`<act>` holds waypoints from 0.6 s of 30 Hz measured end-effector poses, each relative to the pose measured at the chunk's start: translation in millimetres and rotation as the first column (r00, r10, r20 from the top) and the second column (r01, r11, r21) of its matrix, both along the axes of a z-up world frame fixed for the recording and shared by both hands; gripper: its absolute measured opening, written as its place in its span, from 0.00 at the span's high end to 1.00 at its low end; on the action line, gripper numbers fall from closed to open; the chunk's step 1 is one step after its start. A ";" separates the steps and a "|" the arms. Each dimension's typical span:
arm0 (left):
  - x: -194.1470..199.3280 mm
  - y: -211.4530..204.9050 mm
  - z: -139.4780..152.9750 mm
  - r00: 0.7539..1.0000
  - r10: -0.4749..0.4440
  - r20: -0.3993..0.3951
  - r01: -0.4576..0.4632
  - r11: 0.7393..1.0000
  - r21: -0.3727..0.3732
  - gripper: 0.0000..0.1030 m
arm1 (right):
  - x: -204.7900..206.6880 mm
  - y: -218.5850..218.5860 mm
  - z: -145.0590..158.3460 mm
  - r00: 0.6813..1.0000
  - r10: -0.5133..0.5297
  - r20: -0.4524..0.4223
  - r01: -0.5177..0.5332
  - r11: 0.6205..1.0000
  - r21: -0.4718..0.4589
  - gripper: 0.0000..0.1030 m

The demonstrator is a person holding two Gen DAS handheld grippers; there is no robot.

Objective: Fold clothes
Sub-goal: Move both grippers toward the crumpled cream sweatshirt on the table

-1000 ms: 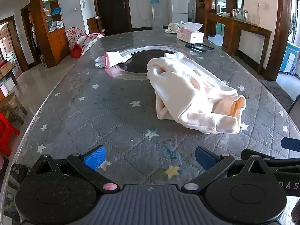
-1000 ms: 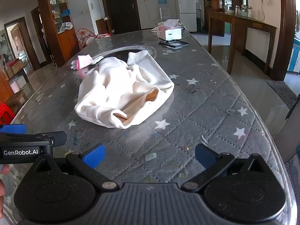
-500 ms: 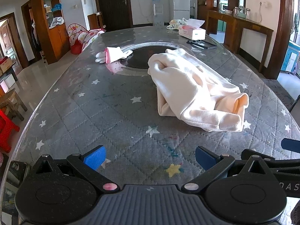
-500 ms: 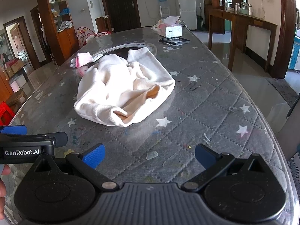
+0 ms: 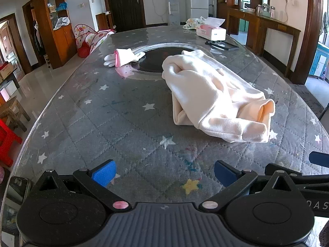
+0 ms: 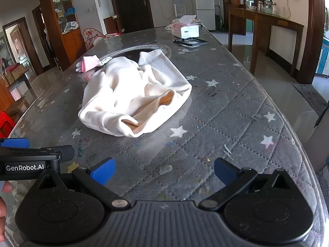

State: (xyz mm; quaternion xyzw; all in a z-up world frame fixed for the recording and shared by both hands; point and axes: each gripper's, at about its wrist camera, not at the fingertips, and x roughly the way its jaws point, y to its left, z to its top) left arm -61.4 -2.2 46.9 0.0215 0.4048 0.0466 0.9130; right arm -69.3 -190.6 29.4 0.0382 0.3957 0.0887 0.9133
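Note:
A crumpled cream garment [image 5: 211, 96] lies bunched on the grey star-patterned table cover [image 5: 123, 127], partly over a dark round inset; the right wrist view has the cream garment [image 6: 133, 94] ahead and to the left. My left gripper [image 5: 163, 174] hovers open over the near table edge, well short of the cloth, nothing between its blue pads [image 5: 103, 173]. My right gripper [image 6: 163, 171] is open too, empty, near the front edge and to the right of the garment. The left gripper's body [image 6: 28, 160] shows at the right view's left side.
A small pink and white glove [image 5: 123, 56] lies at the far left by the dark inset. A tissue box [image 5: 210, 32] and a black frame [image 5: 222, 45] sit at the far end. A wooden side table [image 6: 265, 26] stands to the right, a red stool [image 5: 7, 140] to the left.
Both views have tilted and crept slightly forward, so the garment sits a little lower and nearer in frame. Both grippers stay open; the cloth has not moved.

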 end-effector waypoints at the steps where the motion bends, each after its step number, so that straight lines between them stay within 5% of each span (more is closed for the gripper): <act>1: 0.6 0.0 -0.1 1.000 0.000 -0.001 0.000 1.000 -0.001 0.00 | 0.3 -0.2 0.0 1.000 0.000 0.000 0.000 1.000 0.000 0.00; 18: 16.8 1.0 -0.8 1.000 -0.015 -0.006 0.015 1.000 0.005 0.00 | 14.4 3.7 1.7 1.000 0.022 0.014 -0.022 1.000 -0.023 0.00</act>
